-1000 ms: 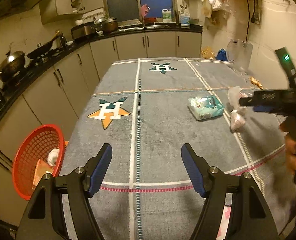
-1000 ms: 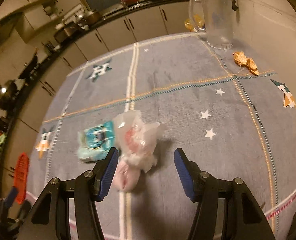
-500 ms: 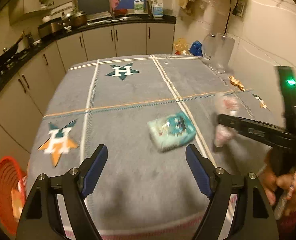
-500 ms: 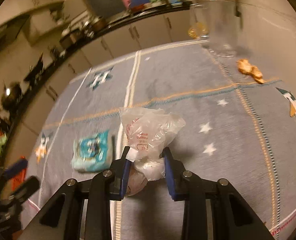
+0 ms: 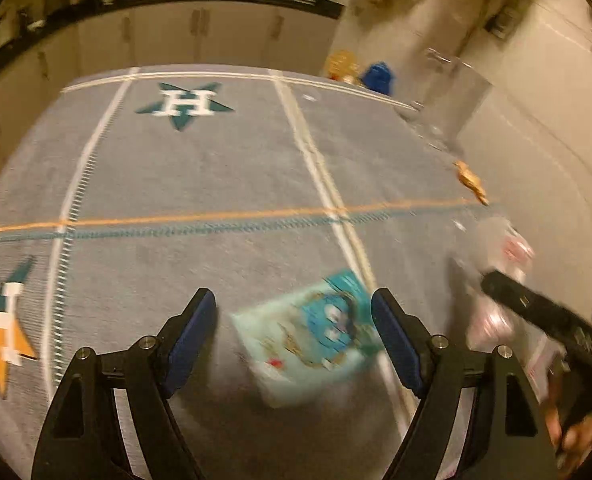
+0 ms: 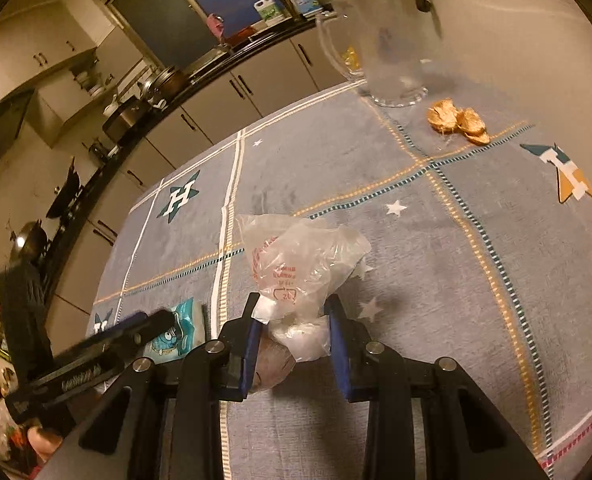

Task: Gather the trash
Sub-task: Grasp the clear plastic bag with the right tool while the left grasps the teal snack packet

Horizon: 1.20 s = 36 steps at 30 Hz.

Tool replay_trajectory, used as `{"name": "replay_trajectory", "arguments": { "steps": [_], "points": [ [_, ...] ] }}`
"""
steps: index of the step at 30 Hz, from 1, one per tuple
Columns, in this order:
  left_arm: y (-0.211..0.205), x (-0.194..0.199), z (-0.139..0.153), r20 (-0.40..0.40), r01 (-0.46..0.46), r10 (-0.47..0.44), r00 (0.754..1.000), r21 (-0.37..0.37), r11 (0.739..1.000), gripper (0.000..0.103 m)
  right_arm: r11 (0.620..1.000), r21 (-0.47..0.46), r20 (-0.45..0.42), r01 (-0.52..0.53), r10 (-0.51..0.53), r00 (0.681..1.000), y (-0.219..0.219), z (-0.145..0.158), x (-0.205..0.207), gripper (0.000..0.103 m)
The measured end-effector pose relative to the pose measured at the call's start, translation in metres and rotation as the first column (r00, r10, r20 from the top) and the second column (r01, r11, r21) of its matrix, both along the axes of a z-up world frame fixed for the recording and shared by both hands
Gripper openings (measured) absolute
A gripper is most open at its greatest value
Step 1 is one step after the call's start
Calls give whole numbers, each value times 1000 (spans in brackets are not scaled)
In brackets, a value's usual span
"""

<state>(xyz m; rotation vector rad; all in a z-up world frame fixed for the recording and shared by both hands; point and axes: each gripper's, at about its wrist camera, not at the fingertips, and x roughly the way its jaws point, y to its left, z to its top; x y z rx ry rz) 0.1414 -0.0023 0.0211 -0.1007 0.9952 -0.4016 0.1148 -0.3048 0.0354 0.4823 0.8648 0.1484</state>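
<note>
Grey star-print tablecloth covers the table; clear glass pitcher stands at its far edge, orange peel scraps just beside. Right gripper is clamped on the crumpled plastic bag. Left gripper is spread wide around the teal snack packet, apparently not touching; blur obscures it. Risk: the slack bag slipping from its thin pinch; the packet sliding away if one pad lands first.
</note>
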Motion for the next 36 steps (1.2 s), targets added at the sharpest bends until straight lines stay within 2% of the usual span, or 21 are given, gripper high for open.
{"name": "replay_trajectory", "arguments": {
  "steps": [5,7,9,14,21,23,25,26,29,33,36],
  "points": [
    [-18,-30,-2,3,146,-146,989,44,988,79,999,34,0,26,-26,1000,-9,2,-2,34],
    [-29,-50,-2,21,233,-235,972,79,969,79,999,32,1,31,-31,1000,-11,2,-2,34],
    [-34,-62,1,54,262,-269,962,107,959,79,998,39,-1,42,-42,999,-13,3,-4,34],
    [-42,-54,4,87,203,-224,971,203,958,79,998,34,6,52,-52,999,-14,5,-6,34],
    [-60,-43,-10,50,197,-214,976,239,951,79,998,38,6,48,-49,999,-15,5,-6,34],
    [-63,-41,-14,49,185,-204,978,252,950,73,999,29,11,46,-46,999,-13,6,-6,34],
    [-65,-43,-16,79,161,-190,979,282,946,58,999,28,14,44,-44,999,-12,6,-6,34],
    [-64,-42,-15,81,155,-184,980,277,948,54,999,27,15,43,-43,999,-12,7,-7,34],
    [-57,-44,-13,79,136,-161,984,258,957,47,999,20,20,41,-41,999,-10,7,-9,34],
    [-53,-52,-10,115,103,-137,984,259,960,34,999,2,27,32,-32,999,-6,7,-9,34],
    [-48,-59,-6,133,75,-114,985,271,960,31,1000,-24,35,20,-19,999,1,8,-9,34]
  ]
}}
